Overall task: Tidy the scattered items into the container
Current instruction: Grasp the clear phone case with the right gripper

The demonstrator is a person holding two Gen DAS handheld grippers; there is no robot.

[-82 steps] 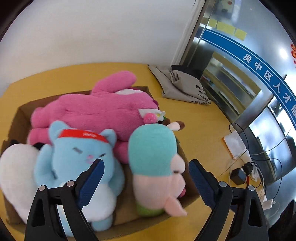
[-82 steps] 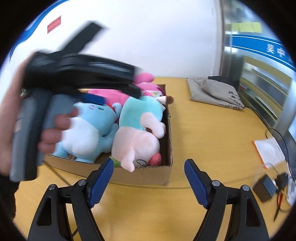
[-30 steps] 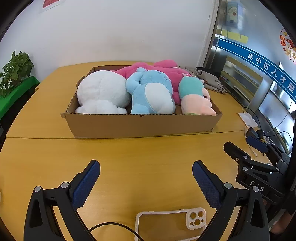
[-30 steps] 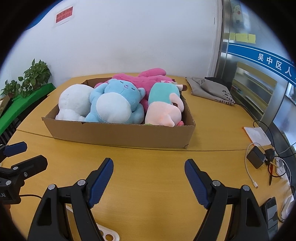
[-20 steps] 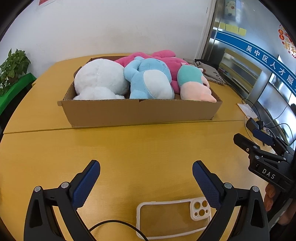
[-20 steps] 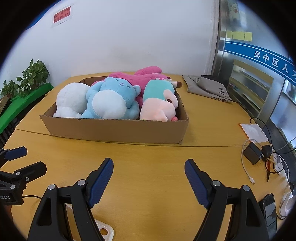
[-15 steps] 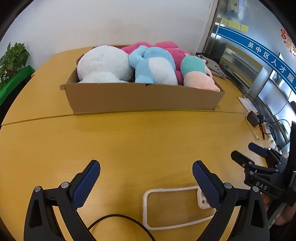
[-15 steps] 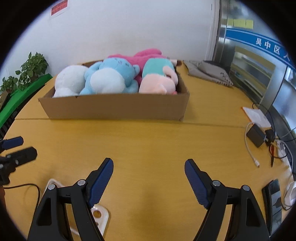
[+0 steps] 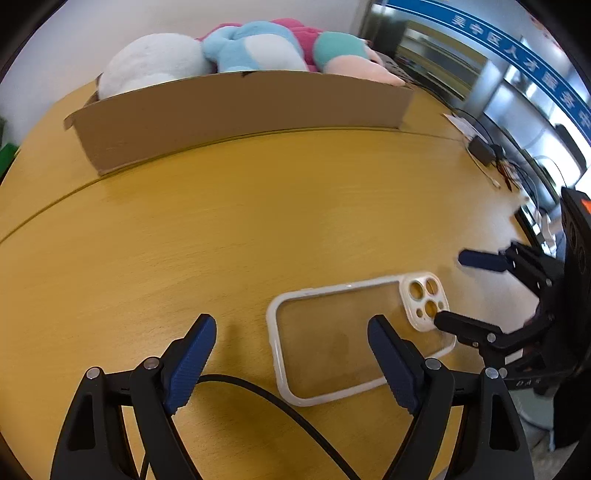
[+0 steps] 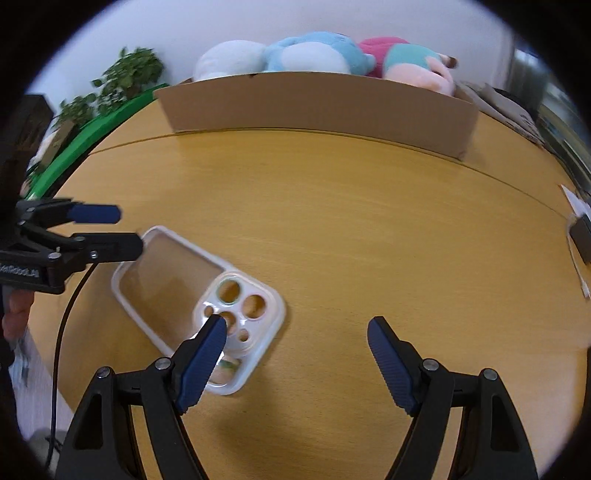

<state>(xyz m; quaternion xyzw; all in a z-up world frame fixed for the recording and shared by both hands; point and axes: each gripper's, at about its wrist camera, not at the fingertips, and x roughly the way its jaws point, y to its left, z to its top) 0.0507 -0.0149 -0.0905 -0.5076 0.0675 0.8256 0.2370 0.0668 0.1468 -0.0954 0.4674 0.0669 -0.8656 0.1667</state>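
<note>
A cardboard box [image 9: 236, 107] stands at the far side of the yellow table and holds a white plush [image 9: 151, 62], a blue plush [image 9: 255, 46], a pink plush [image 9: 295, 31] and a teal-and-pink plush [image 9: 347, 55]. The box also shows in the right wrist view [image 10: 317, 107]. My left gripper [image 9: 291, 354] is open and empty, low over the table's near edge. My right gripper [image 10: 295, 354] is open and empty, low over the table. A clear phone case [image 9: 354, 336] lies flat between them; it also shows in the right wrist view [image 10: 192, 299].
A black cable [image 9: 266, 402] runs across the near table edge. A charger and cables [image 9: 484, 151] lie at the right edge. Green plants [image 10: 122, 81] stand beyond the table's left side. A grey cloth bag [image 10: 506, 107] lies behind the box.
Both grippers have pulled back from the box and dropped low toward the near table edge. The phone case now lies close under them. Both stay open and empty.
</note>
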